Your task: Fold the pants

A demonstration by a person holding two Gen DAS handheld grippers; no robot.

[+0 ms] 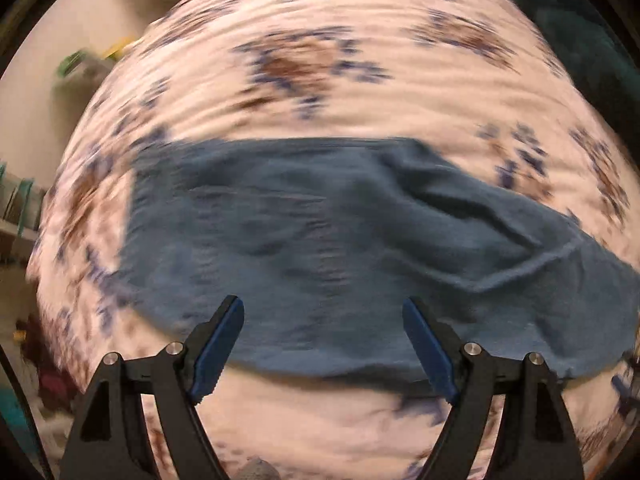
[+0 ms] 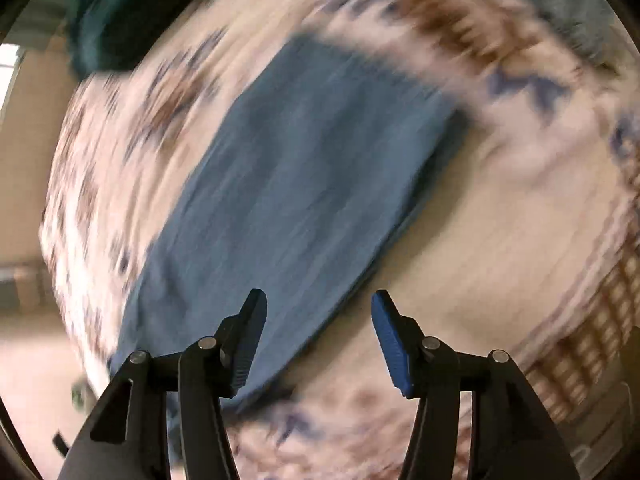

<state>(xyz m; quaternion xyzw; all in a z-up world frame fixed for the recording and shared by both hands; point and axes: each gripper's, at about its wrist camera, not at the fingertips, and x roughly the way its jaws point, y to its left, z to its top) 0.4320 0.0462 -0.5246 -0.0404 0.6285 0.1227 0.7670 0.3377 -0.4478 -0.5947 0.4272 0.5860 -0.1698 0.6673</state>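
**Pants flat on bedspread, both grippers released**

From my remote station I found the blue pants (image 1: pixel 320 248) lying spread on the floral bedspread (image 1: pixel 320 80), wrinkled toward the right side in the left wrist view. My left gripper (image 1: pixel 323 312) stood with its fingers wide apart above the near edge of the garment, holding nothing. My right gripper (image 2: pixel 319 304) was likewise spread and empty; in its view the pants (image 2: pixel 288 184) ran diagonally from lower left to upper right, with the left fingertip over the cloth and the right fingertip over bare bedspread (image 2: pixel 500 240). A dark teal item (image 2: pixel 108 20) lay at the upper left. Both views were motion-blurred, so I could not tell finer fold detail.
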